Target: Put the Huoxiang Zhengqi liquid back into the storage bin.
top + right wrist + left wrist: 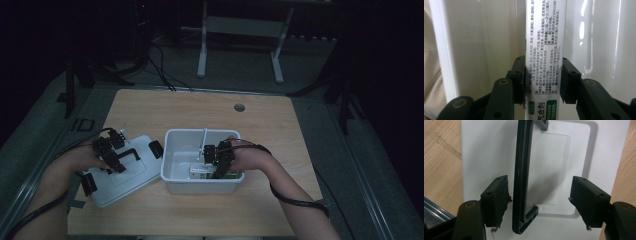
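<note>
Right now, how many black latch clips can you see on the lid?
2. One clip sits at the lid's edge nearest the white bin; the other clip is at the opposite edge, near the person's left forearm. More may be hidden under the left gripper.

The right gripper (543,81) clamps a white carton (546,45) (printed text) inside the bin (599,37).

1. Table (280,120), upper centre: pale wood with visible grain, matt.
2. Bin (172,165), centre: white plastic, smooth and glossy.
3. Lid (486,150): white plastic, smooth; its handle (522,170) is ribbed black plastic.
4. Box (546,37): white printed card, slight sheen.
</note>
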